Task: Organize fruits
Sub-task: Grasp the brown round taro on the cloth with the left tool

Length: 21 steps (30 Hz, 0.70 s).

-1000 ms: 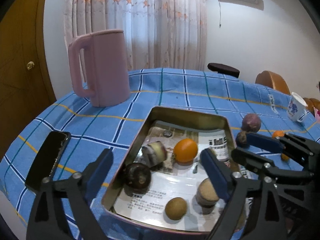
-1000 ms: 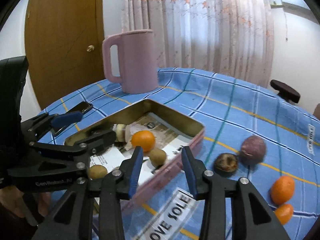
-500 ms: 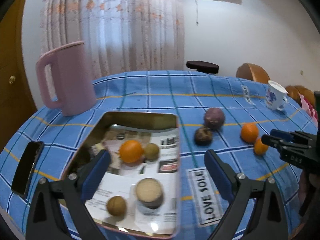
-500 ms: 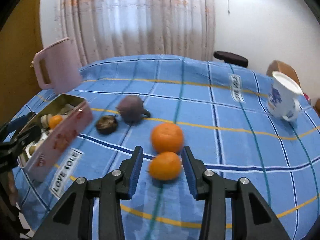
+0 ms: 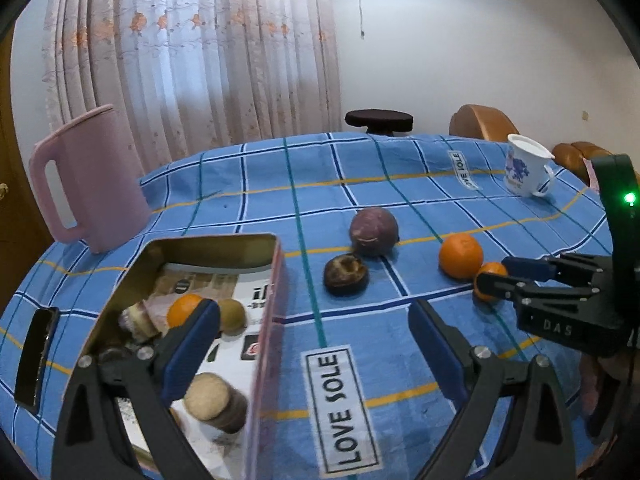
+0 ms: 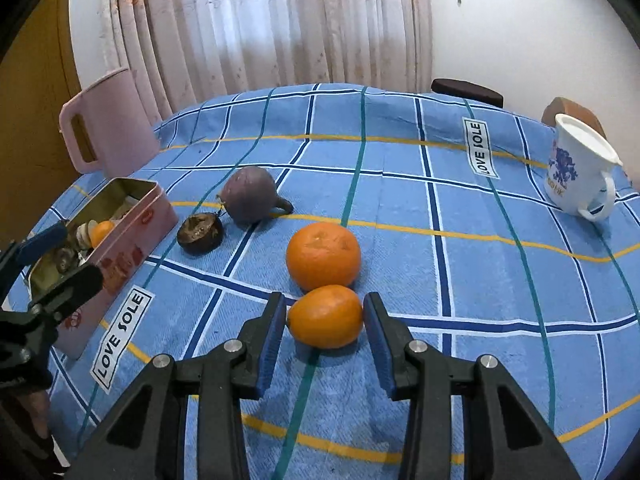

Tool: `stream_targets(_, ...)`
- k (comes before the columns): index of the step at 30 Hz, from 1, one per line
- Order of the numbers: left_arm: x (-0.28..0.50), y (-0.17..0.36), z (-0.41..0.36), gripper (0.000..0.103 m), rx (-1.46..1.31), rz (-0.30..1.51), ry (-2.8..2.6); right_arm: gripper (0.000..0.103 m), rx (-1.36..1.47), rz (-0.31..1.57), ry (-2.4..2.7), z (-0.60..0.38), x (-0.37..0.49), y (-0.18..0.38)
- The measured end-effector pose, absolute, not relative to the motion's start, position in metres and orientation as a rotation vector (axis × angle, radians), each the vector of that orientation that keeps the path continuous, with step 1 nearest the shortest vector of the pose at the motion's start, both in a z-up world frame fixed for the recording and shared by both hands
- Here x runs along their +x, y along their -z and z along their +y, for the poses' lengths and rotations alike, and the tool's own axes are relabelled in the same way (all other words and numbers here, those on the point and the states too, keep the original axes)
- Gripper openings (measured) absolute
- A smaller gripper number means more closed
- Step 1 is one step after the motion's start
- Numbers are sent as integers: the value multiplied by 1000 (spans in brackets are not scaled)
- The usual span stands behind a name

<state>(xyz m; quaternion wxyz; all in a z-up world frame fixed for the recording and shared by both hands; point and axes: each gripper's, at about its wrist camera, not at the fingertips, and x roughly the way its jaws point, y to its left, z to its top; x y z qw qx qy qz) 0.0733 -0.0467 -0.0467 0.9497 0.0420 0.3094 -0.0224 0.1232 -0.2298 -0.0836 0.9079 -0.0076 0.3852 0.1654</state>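
Observation:
A small orange (image 6: 325,316) lies on the blue checked cloth between the blue pads of my right gripper (image 6: 325,326), which is open around it; whether the pads touch it I cannot tell. A bigger orange (image 6: 323,255) sits just behind it. A purple fruit (image 6: 250,194) and a dark brown fruit (image 6: 200,231) lie to the left. The pink tin (image 5: 269,320) holds an orange (image 5: 184,309), a kiwi (image 5: 232,314) and other pieces. My left gripper (image 5: 314,344) is open and empty above the tin's right wall. The right gripper also shows in the left wrist view (image 5: 506,274).
A pink jug (image 5: 86,180) stands behind the tin. A white mug with a blue pattern (image 6: 578,168) stands at the right. A black phone (image 5: 36,356) lies by the table's left edge. A dark stool (image 5: 378,119) and brown chairs (image 5: 480,128) stand beyond the table.
My right gripper swung from the tin to the two oranges and now brackets the small one. My left gripper's view turned right, from over the tin toward the loose fruit.

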Motion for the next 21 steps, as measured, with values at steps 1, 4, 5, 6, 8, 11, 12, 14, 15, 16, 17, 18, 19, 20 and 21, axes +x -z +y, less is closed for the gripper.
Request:
stream_targets(1,76,48,-50,97,91,640,53,42,-21,793,-341,-229,123,84)
stream_targets(4,79,47,-58,97,75,649,83,42,-20,792,-347,-230,124,84)
stream_targets(5,80,47,-60,97,74,651,90,42,-15,794,-349,-231,125,84)
stream_targets(6,81,46,-62,97,76,648,86,42,-12,796,-353,-231,126,84)
stream_targets(8,84,44,-64,97,80,641,79,43,-7,804,-362,-232,127,85)
stream_targets(11,88,46,-63,97,86,646,66,43,1,805,-368,-233,128,86)
stream_targets(12,90,47,-63,96,88,647,63,43,-2,805,-368,-232,128,86)
stream_targets(14,95,48,-62,91,108,651,54,43,-21,796,-365,-230,126,86)
stream_targets(15,97,49,-60,88,115,655,49,43,-28,794,-365,-229,125,86)
stream_targets(16,99,48,-58,88,109,658,44,43,-23,793,-369,-230,125,86)
stream_targets(17,101,46,-56,88,90,658,41,43,-13,792,-373,-231,125,86)
stream_targets(18,102,45,-56,88,86,658,47,43,0,791,-374,-233,126,86)
stream_targets(19,104,45,-60,88,93,661,61,43,9,787,-374,-233,126,86)
stream_targets(20,107,47,-64,85,108,669,70,43,10,782,-371,-234,125,85)
stream_targets(21,109,49,-68,72,124,675,68,43,6,778,-368,-233,124,85)
